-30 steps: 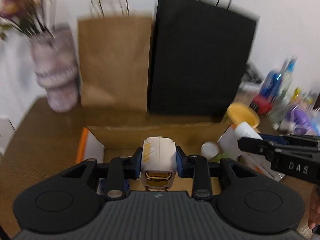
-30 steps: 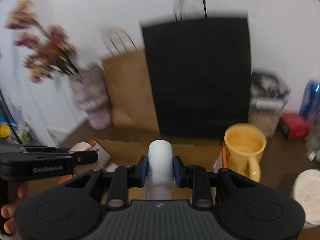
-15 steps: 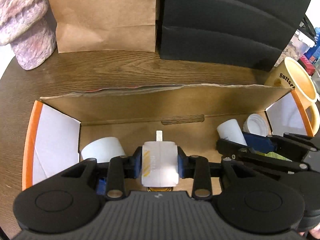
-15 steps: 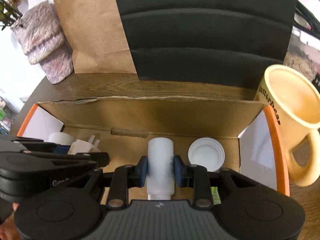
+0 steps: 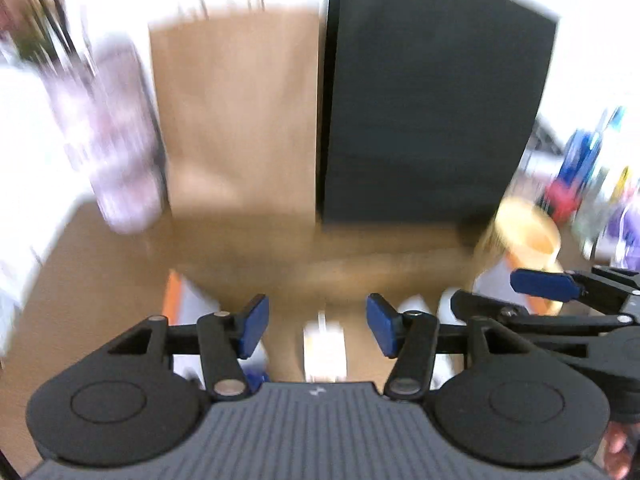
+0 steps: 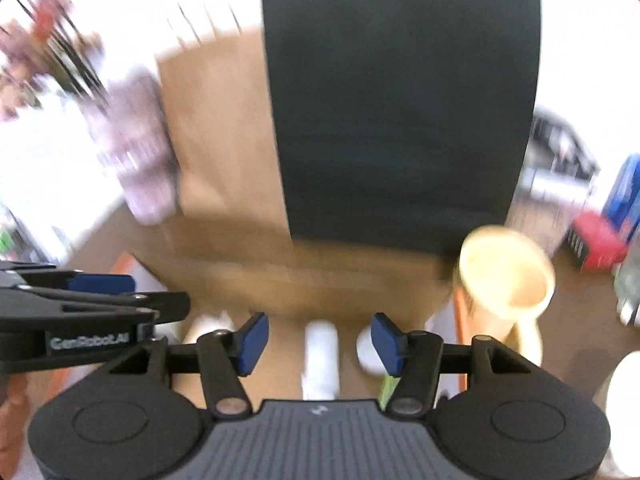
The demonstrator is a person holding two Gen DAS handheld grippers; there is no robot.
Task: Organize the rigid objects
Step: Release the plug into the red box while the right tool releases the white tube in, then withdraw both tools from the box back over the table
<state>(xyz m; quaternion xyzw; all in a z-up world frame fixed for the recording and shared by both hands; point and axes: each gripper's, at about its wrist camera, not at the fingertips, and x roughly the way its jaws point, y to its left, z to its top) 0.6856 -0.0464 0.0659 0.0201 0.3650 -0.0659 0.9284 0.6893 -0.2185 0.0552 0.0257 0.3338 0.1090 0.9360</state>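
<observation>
Cardboard box [image 6: 360, 280] is sitting on the wooden table [image 5: 100, 280], containing a white bottle [image 6: 320, 354] and a white block [image 5: 324, 346]. Left gripper [image 5: 318, 326] and right gripper [image 6: 318, 338] are both hovering above, spread wide, holding nothing.

Both grippers let go and lifted. The left gripper [image 5: 317, 327] opened off the white charger [image 5: 324, 347] — it lay in the cardboard box [image 5: 360, 276]. The right gripper [image 6: 319, 338] released the white bottle [image 6: 320, 356] — left lying beside the white lid [image 6: 370, 354].
</observation>
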